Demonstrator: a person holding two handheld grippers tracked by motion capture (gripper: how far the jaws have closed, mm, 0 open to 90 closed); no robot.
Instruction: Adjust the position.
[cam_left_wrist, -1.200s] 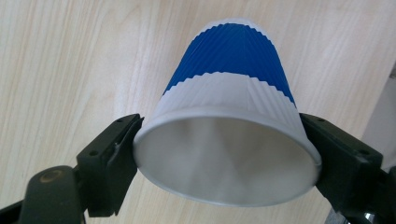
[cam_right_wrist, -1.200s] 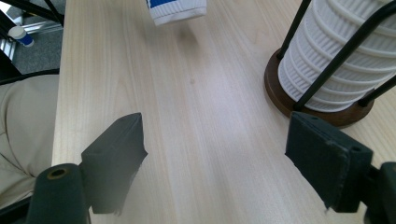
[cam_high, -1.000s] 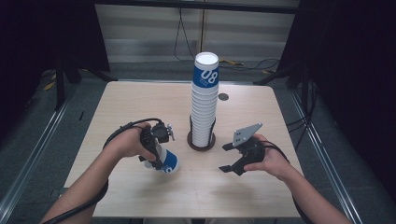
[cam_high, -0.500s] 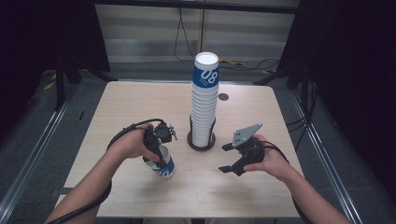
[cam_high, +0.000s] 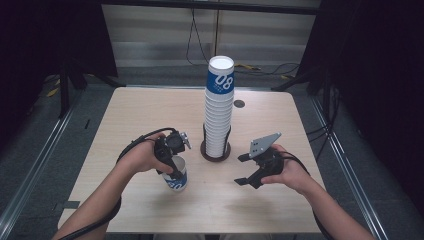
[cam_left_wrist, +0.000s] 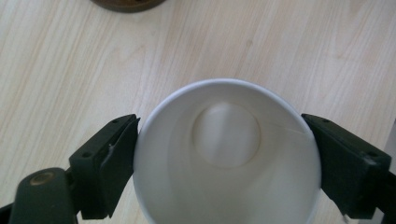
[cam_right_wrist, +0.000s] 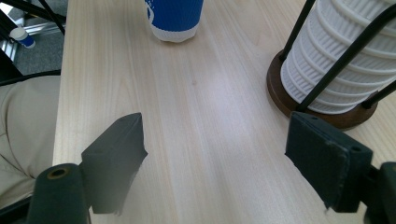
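Left gripper (cam_left_wrist: 224, 163) fingers (cam_left_wrist: 112, 163) tight on paper cup (cam_left_wrist: 226, 154); right gripper (cam_right_wrist: 219, 163) fingers wide, empty.

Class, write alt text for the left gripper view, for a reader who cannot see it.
Looking straight down into an empty white paper cup held upright between the left gripper's two black fingers, which press its rim from either side. Beneath it lies a light wooden table, with the edge of a dark round base at the top.

Dark-curtained recording lab: lone table (cam_high: 150, 115), floor cables (cam_high: 260, 67)
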